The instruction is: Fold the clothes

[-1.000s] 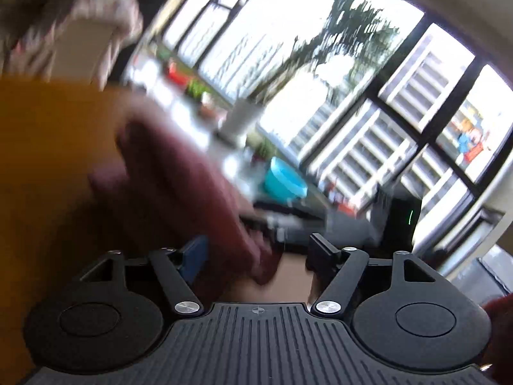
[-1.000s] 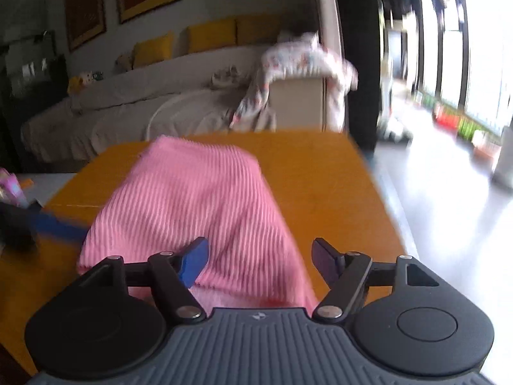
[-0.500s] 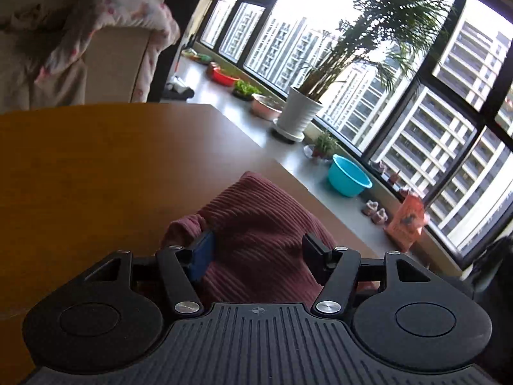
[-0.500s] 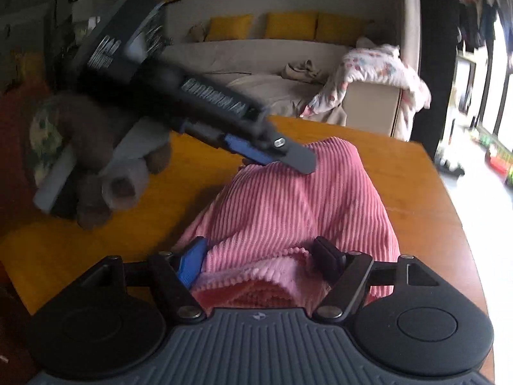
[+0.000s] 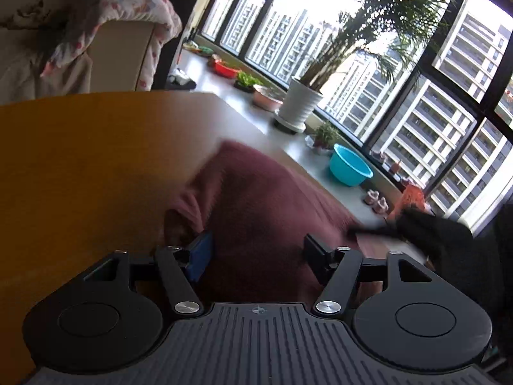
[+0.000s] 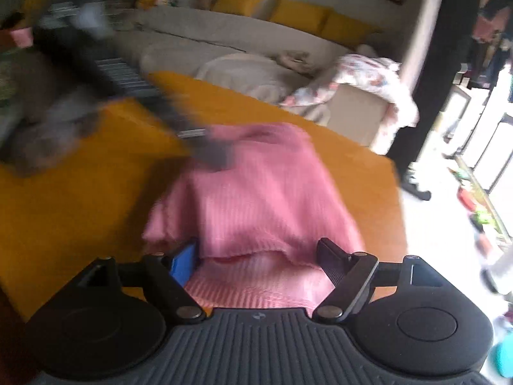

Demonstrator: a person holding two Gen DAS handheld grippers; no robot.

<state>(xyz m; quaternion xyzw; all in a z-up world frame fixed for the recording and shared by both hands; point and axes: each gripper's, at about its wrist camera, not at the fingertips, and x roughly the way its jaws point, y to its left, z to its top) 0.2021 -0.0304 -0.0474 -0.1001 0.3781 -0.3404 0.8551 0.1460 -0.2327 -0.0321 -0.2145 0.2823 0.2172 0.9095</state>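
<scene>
On the orange surface point(image 5: 96, 166), in the left wrist view, the ribbed pink garment point(image 5: 256, 205) lies bunched toward the 3 o'clock edge; the left tool point(image 5: 256, 253) straddles its near end, jaws having just widened, released, cloth between them but unpinched. The right tool's blurred dark tip shows at 3 o'clock. In the right wrist view, the right tool point(image 6: 256, 258) is likewise released, its jaws just opening over the garment's near hem, while the left tool's blurred tip touches the cloth's far end at 11 o'clock.
</scene>
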